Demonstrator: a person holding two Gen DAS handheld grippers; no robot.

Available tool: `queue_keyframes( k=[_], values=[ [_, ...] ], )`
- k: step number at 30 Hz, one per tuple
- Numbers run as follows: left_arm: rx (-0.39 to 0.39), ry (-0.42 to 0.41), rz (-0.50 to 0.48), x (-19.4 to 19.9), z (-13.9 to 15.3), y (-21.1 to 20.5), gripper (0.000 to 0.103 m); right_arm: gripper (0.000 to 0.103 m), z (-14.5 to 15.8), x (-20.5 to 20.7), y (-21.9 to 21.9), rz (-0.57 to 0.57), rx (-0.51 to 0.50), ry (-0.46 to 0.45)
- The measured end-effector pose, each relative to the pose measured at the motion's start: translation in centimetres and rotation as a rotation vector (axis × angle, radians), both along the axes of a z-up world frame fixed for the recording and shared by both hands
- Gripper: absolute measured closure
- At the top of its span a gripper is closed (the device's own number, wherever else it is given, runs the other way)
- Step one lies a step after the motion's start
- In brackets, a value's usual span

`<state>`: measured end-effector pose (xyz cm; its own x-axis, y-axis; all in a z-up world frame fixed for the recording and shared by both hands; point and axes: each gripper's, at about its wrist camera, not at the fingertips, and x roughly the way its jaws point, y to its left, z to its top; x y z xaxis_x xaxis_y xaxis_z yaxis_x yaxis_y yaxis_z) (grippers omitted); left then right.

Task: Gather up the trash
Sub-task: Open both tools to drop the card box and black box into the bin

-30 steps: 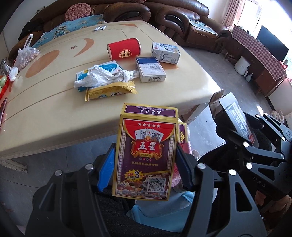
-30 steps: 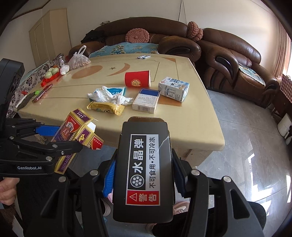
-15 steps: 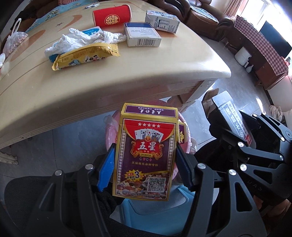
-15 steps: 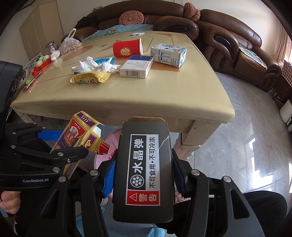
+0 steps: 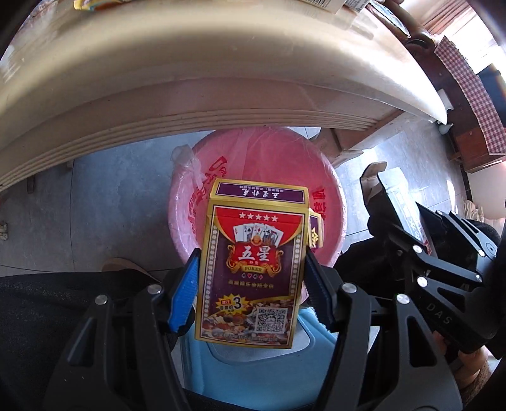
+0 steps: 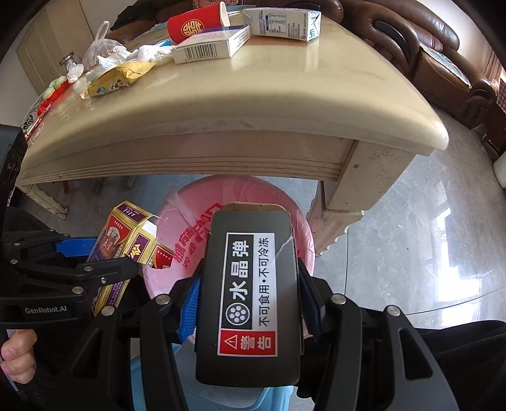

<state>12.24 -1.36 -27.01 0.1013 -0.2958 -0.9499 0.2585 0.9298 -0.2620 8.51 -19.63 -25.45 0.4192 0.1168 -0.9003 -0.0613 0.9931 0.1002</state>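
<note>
Both jaws clamped: my left gripper (image 5: 249, 284) pinches the playing-card box (image 5: 251, 272) by its side edges, my right gripper (image 6: 248, 300) likewise squeezes the black box with the warning label (image 6: 249, 294), each standing upright between the blue pads. I'm holding them nose-down below the tabletop's (image 6: 253, 104) near edge so both hang over the pink-bagged bin (image 6: 189, 221) for a clean drop. Remaining trash sits near the tabletop's far edge: red paper cup (image 6: 193, 27), carton (image 6: 281, 19), snack wrapper (image 6: 117, 79).

Both wrist cams look steeply down, close under desk (image 5: 221, 79) edge, both share pink-lined bin (image 6: 246, 202) on floor below.
</note>
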Motion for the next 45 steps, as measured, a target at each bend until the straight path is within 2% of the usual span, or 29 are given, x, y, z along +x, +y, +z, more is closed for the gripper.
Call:
queue_keyframes(
  k=[10,14,21,23,36,37,39,41,45],
  values=[
    [-0.017,0.127,0.051,1.3,-5.0,-0.3,0.042,0.051,-3.9,2.3,0.1,0.005,0.006,0.094],
    [0.032,0.165,0.047,2.4,-7.1,-0.8,0.042,0.051,-5.3,3.0,-0.1,0.008,0.007,0.121],
    [-0.002,0.260,0.095,3.6,-10.1,-0.6,0.042,0.051,-7.7,4.0,0.4,0.022,-0.001,0.176],
    [0.012,0.277,0.110,3.8,-10.9,-0.4,0.042,0.051,-8.2,4.2,0.6,0.028,-0.004,0.185],
    [0.070,0.298,0.117,4.5,-12.0,-0.9,0.041,0.051,-10.1,4.7,1.1,0.058,0.009,0.225],
    [0.070,0.311,0.115,4.5,-12.0,-1.0,0.035,0.050,-10.1,4.8,1.2,0.062,0.013,0.227],
    [0.071,0.308,0.112,4.7,-11.9,-1.1,0.031,0.048,-10.2,4.9,1.5,0.070,0.000,0.230],
    [0.095,0.286,0.103,4.9,-11.7,-1.2,0.023,0.035,-10.2,4.8,1.7,0.075,-0.015,0.232],
    [0.097,0.280,0.103,4.9,-11.4,-1.2,0.023,0.035,-10.3,4.8,1.8,0.079,-0.018,0.231]
  ],
)
